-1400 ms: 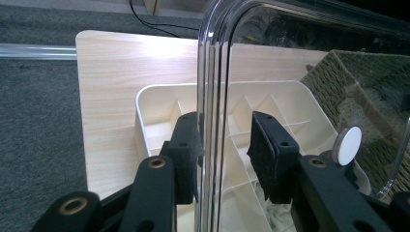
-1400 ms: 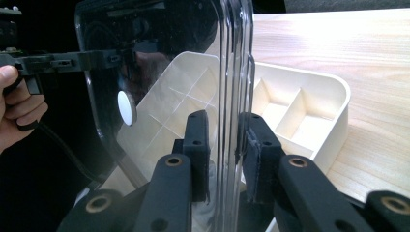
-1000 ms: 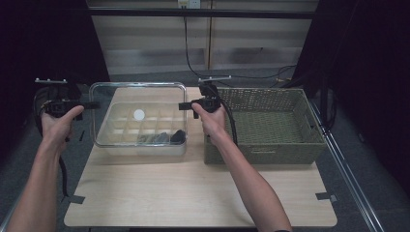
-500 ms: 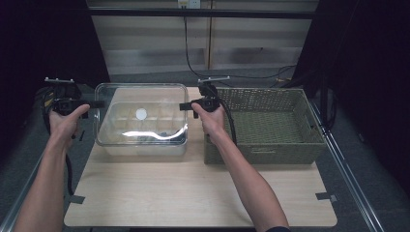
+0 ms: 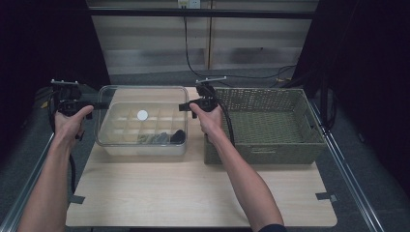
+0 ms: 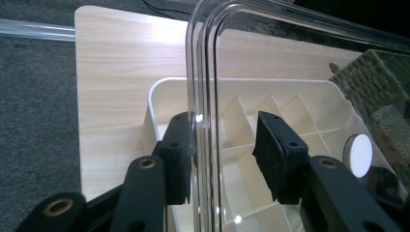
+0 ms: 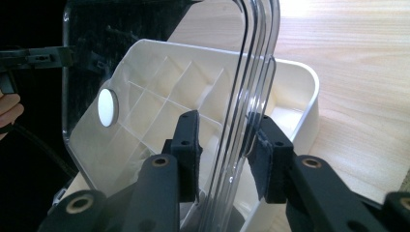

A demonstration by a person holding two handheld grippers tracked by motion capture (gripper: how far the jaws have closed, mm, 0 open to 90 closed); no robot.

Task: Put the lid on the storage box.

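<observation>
**A:** Start nearest you. Why keep the front of the worktop bare?

**B:** So your forearms can reach in freely. Everything you are working on sits in the far half.

**A:** And the clear plastic cover?

**B:** It sits over the white divided tray, at the left of the worktop and just beside the wicker basket. You took it by its two short ends so it would stay level and go square over the tray. I can't tell whether it is fully seated.

**A:** What are my fingers doing?

**B:** Your left gripper has its fingers apart, with the cover's rim running between them. The far pad stands well off the plastic. Your right gripper also straddles the rim. One finger is right against it and the other has a gap. Both sets of jaws have just been opening, so to my eye neither clamps the cover now and the tray carries it.

**A:** Anything inside to mind?

**B:** There are dark items in the near compartments and a white round disc farther back. All of them lie below the cover, so nothing props it up.

**A:** And the basket?

**B:** It stands empty to the right. I judge it isn't part of this step, but keep your right hand from knocking its corner as you draw back.
</observation>
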